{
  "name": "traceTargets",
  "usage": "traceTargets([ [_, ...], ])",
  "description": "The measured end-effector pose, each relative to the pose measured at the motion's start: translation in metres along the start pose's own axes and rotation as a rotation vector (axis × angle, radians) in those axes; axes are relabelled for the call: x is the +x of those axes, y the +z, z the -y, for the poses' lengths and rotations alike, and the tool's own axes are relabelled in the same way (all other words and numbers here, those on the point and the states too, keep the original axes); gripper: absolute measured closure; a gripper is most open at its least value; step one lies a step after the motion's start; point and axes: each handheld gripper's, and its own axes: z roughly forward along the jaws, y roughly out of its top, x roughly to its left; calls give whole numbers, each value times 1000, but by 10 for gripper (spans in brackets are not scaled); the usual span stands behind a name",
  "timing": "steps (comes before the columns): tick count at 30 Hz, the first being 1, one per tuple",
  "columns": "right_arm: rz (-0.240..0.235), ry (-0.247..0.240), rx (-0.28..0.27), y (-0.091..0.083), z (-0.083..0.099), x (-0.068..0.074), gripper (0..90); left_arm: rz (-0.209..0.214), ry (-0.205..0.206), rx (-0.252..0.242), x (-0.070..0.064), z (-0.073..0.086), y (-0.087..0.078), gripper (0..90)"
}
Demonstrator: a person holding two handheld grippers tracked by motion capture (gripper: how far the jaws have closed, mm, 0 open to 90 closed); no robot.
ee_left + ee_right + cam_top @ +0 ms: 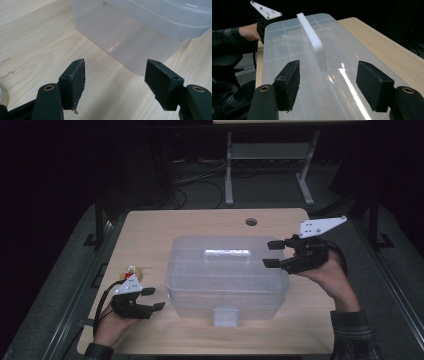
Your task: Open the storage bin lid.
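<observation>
A clear plastic box [227, 275] with a lid and a white handle [227, 253] stands in the middle of the wooden table [150, 230]. A front latch [226, 316] faces the person. My left gripper [153, 298] is open, low on the table just left of the box, aimed at the box wall [130, 37] with nothing between its jaws [115, 82]. My right gripper [273, 254] is open at the box's right end, held above the lid [294, 50] and looking along the handle [312, 40]; nothing sits between its jaws [328, 87].
A small round yellowish object [131, 270] lies on the table behind the left gripper. A cable hole [251, 222] marks the far edge. A grey stand [270, 165] is beyond the table. Bare wood lies left of and behind the box.
</observation>
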Motion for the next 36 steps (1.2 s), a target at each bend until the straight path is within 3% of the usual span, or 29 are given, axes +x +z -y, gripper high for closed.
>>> traceTargets([
  [23,-81,-51,40,33,-22,4,383,-3,-2,-8,1,1,-1,324],
  [36,-85,-97,82,48,-25,6,512,-3,-3,-11,1,0,-2,324],
])
